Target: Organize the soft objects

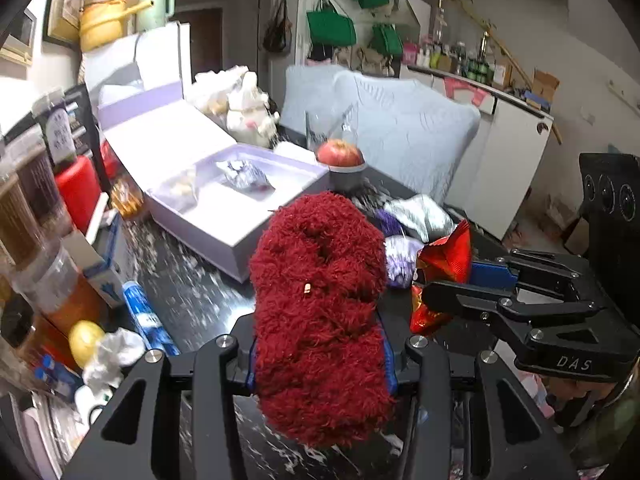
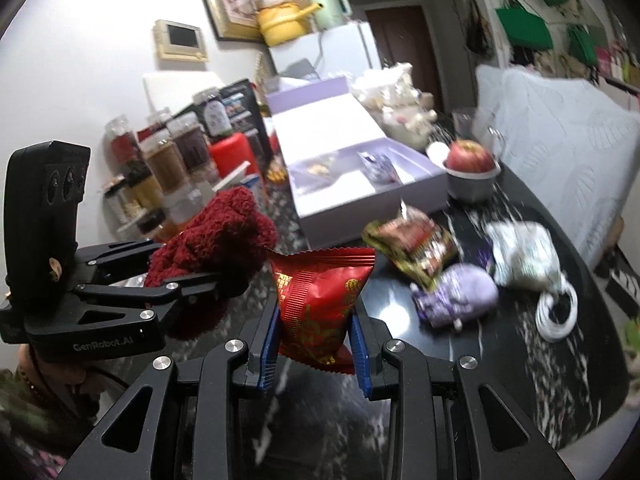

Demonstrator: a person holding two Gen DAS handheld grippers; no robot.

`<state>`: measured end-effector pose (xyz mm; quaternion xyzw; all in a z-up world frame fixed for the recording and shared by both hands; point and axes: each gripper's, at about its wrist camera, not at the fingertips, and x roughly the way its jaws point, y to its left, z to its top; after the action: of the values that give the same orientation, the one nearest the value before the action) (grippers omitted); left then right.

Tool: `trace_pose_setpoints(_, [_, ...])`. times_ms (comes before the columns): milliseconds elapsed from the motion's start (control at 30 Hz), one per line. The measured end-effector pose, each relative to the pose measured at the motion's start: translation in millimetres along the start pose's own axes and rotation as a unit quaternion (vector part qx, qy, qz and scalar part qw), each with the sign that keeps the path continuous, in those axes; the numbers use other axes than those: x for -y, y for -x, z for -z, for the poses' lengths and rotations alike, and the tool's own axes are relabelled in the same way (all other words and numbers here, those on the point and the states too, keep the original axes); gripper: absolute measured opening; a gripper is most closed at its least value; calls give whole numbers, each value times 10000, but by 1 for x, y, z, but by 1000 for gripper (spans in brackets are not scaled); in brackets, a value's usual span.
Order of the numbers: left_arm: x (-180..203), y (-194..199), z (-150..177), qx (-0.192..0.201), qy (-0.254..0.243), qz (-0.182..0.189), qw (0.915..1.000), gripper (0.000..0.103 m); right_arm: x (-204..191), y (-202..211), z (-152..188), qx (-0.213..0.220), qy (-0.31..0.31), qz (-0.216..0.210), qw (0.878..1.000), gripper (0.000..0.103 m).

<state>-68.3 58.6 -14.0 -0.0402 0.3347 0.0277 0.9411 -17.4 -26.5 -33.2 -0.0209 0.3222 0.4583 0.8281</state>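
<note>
My left gripper [image 1: 322, 364] is shut on a fuzzy dark red cloth [image 1: 320, 304] and holds it above the black table; the cloth also shows in the right wrist view [image 2: 216, 240]. My right gripper [image 2: 316, 344] is shut on a red snack bag [image 2: 320, 304], seen in the left wrist view [image 1: 444, 264] at the right. An open lilac box [image 1: 240, 204] holds two small packets. A purple pouch [image 2: 460, 296], a white-silver pouch [image 2: 524, 252] and a dark snack bag [image 2: 416, 244] lie on the table.
A red apple [image 1: 339, 153] sits on a grey bowl behind the box. Jars [image 2: 168, 160] and a red can [image 1: 78, 192] crowd the left edge. A coiled white cable [image 2: 558, 312] lies at the right. A pale blue pillow [image 1: 404, 128] stands behind the table.
</note>
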Motion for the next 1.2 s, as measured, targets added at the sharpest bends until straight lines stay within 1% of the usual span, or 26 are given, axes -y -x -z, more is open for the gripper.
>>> trace_pose_setpoints(300, [-15, 14, -44, 537, -97, -55, 9985, 43, -13, 5, -50, 426, 415, -34, 9982, 31])
trace_pose_setpoints(500, [-34, 7, -80, 793, -160, -271, 9964, 43, -14, -4, -93, 588, 572, 88, 9966, 31])
trace_pose_setpoints(833, [-68, -18, -137, 999, -88, -661, 9928, 43, -2, -37, -167, 751, 750, 223, 9941, 31])
trace_pose_setpoints(933, [-77, -29, -152, 1029, -93, -748, 9918, 43, 3, -49, -187, 750, 778, 192, 9940, 31])
trace_pose_setpoints(1067, [-88, -46, -171, 1001, -69, -806, 9917, 43, 9, -66, -210, 725, 749, 160, 9944, 31])
trace_pose_setpoints(1200, [-102, -69, -186, 862, -36, -929, 9919, 43, 18, -87, -231, 647, 746, 183, 9949, 31])
